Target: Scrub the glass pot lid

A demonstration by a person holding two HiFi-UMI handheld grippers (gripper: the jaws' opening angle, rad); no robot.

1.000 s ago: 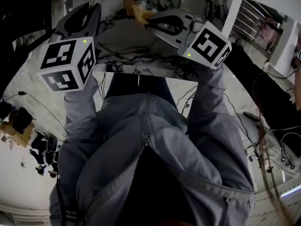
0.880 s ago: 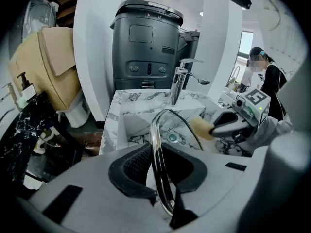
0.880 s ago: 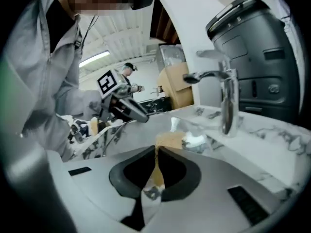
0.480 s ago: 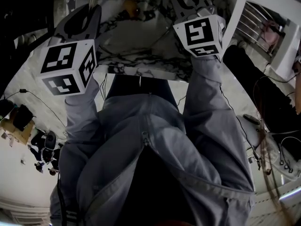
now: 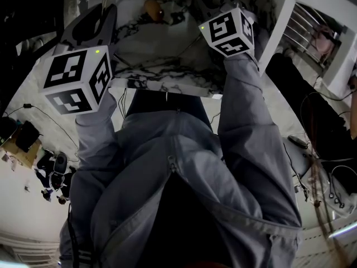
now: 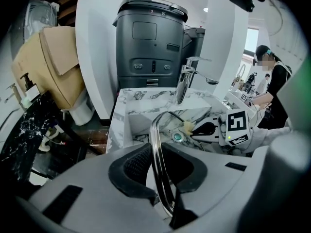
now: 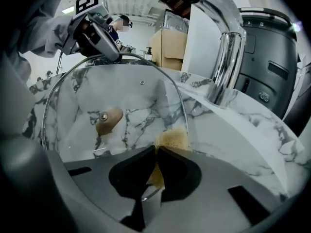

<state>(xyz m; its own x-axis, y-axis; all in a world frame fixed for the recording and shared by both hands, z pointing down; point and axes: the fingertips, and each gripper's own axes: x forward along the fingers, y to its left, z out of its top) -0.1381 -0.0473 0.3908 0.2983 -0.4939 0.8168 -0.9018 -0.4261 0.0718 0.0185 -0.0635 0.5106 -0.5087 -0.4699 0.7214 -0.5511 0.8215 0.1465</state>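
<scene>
Glass lid [image 7: 138, 93] pinched by jaws of left gripper [image 6: 160, 178]; jaws of right gripper [image 7: 156, 171] clamp sponge [image 7: 171, 139], arms outstretched.

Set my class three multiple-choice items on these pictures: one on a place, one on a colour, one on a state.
1. Where is the round clear glass pot lid held?
A. over the white marble sink
B. flat on the floor
C. inside a cupboard

2. What colour is the small foam sponge in the right gripper?
A. blue
B. yellow
C. black

3. How do the left gripper's jaws stand?
A. wide open, empty
B. shut, empty
C. shut on the lid's steel rim

Answers:
1 A, the marble basin shows through the glass.
2 B, yellow foam sticks out between the jaws.
3 C, the rim runs between the pressed pads.
</scene>
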